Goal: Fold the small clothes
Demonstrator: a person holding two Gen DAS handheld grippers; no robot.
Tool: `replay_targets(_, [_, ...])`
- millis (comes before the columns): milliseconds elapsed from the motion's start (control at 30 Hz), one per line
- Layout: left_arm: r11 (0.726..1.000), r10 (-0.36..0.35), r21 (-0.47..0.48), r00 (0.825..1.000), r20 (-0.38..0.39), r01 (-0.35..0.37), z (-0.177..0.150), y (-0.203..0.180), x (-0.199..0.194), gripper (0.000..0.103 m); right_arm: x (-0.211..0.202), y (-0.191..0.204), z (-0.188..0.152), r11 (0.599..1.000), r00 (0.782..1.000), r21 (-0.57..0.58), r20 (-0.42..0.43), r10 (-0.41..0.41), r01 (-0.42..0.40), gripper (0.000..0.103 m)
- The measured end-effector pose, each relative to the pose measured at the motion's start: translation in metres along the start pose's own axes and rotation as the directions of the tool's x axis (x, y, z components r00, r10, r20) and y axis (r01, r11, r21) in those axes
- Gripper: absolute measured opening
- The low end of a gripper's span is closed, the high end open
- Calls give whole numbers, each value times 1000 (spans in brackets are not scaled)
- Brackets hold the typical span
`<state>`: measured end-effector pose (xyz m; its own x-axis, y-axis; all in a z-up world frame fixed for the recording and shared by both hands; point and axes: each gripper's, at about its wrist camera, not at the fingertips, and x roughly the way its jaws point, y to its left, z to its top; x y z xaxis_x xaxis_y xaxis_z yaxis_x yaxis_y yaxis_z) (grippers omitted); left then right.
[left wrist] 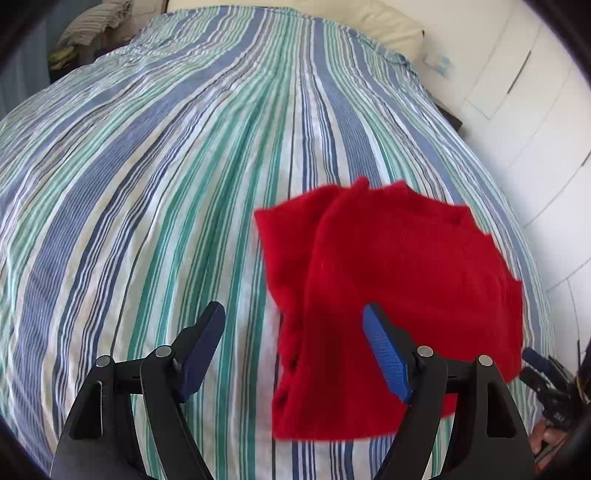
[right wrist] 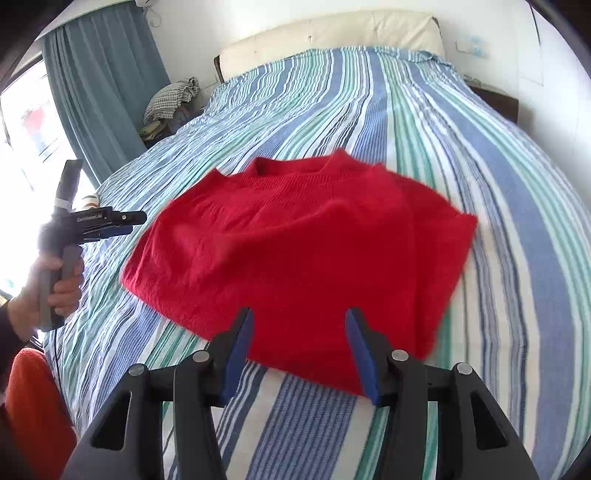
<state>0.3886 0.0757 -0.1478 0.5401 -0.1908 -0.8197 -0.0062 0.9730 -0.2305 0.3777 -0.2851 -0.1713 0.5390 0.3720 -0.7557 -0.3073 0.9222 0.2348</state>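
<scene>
A red knitted sweater (right wrist: pixel 306 251) lies folded on the striped bedspread (right wrist: pixel 461 155), neckline toward the headboard. In the left wrist view the sweater (left wrist: pixel 388 280) lies right of centre. My left gripper (left wrist: pixel 293 314) is open and empty, above the bed at the sweater's left edge; it also shows in the right wrist view (right wrist: pixel 129 221), held by a hand at the left. My right gripper (right wrist: pixel 299 317) is open and empty, just above the sweater's near edge; it shows at the right edge of the left wrist view (left wrist: pixel 532 362).
The bedspread (left wrist: pixel 166 184) covers the whole bed. A cream headboard (right wrist: pixel 332 33) stands at the far end. A pile of checked cloth (right wrist: pixel 170 99) sits beside the bed by the blue curtain (right wrist: pixel 103 85). White wardrobe doors (left wrist: pixel 535 110) are at the right. An orange cloth (right wrist: pixel 37 398) is at the lower left.
</scene>
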Motion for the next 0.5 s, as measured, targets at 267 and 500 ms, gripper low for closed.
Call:
replay_targets(267, [974,171,162,984,-45,-161,-117,-20,-51,93,-41,2,-68,983,989,112,12,-146,143,70])
replay_targets(500, [949,279,150,960,4,-277,-166,-32,-47,93,-63,25,-117,953,955,90,48,-294,289,84])
